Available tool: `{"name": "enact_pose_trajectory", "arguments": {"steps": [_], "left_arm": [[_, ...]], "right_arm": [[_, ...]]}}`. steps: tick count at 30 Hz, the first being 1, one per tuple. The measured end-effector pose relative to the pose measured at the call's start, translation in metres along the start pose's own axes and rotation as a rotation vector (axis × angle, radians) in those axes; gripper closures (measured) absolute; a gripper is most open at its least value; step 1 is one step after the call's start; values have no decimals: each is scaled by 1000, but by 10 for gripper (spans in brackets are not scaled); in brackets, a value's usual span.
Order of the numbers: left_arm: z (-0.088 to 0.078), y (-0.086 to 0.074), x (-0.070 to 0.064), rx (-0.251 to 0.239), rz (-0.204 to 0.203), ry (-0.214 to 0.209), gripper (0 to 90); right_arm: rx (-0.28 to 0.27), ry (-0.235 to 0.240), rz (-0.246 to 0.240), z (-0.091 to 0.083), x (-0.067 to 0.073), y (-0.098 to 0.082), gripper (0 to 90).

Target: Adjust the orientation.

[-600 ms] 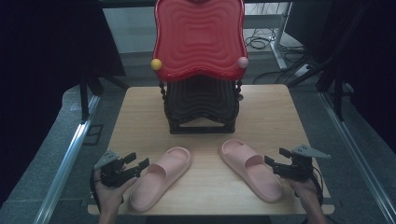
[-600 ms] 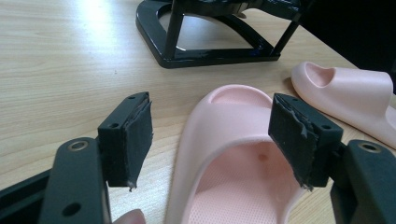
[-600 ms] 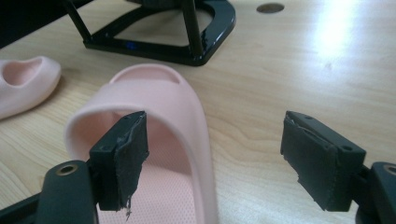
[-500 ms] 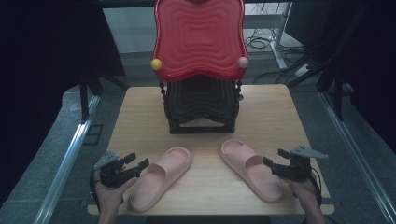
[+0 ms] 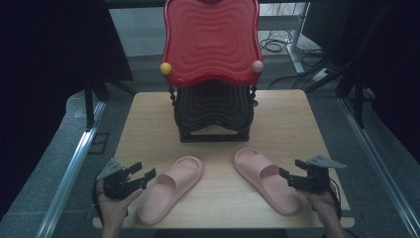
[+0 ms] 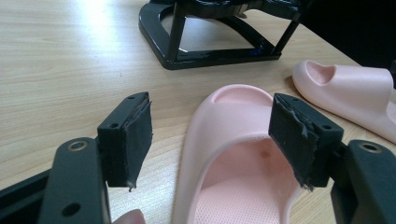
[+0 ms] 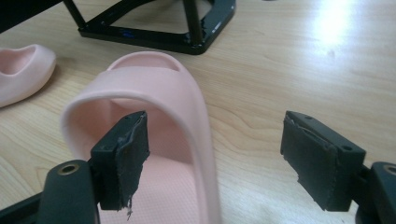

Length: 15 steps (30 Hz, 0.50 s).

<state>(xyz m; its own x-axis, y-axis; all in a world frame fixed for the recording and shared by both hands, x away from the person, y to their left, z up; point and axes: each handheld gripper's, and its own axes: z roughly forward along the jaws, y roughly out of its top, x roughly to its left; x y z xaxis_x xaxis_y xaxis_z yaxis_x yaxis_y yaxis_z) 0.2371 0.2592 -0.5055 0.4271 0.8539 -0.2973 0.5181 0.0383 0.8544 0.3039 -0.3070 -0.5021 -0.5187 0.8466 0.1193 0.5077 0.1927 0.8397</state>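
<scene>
Two pink slippers lie on the wooden table in front of a black rack. My left gripper [image 5: 144,177] [image 6: 212,135] is open beside the left slipper [image 5: 171,188]. In the left gripper view, that slipper's [image 6: 233,154] near side rim lies between the spread pads [image 6: 135,133] without touching them. My right gripper [image 5: 286,178] [image 7: 219,154] is open at the right slipper [image 5: 265,178]. In the right gripper view, one pad [image 7: 130,149] hangs over the footbed of that slipper [image 7: 159,88] under its strap. The other pad stands well outside the rim.
The black shoe rack [image 5: 213,116] [image 6: 210,51] [image 7: 159,28] with a red wavy top [image 5: 210,42] stands at the table's middle back. Bare wood [image 5: 292,119] lies to either side of it. The table's front edge [image 5: 223,225] runs close under both hands.
</scene>
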Motion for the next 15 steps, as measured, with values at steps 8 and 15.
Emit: {"name": "enact_pose_trajectory", "arguments": {"steps": [8, 15], "left_arm": [[-10, 8, 4, 6, 11, -16, 720], [-15, 6, 8, 101, 73, -5, 896]], "right_arm": [[-15, -20, 33, -5, -6, 0, 235], [-5, -33, 42, -4, -5, 0, 239]]}}
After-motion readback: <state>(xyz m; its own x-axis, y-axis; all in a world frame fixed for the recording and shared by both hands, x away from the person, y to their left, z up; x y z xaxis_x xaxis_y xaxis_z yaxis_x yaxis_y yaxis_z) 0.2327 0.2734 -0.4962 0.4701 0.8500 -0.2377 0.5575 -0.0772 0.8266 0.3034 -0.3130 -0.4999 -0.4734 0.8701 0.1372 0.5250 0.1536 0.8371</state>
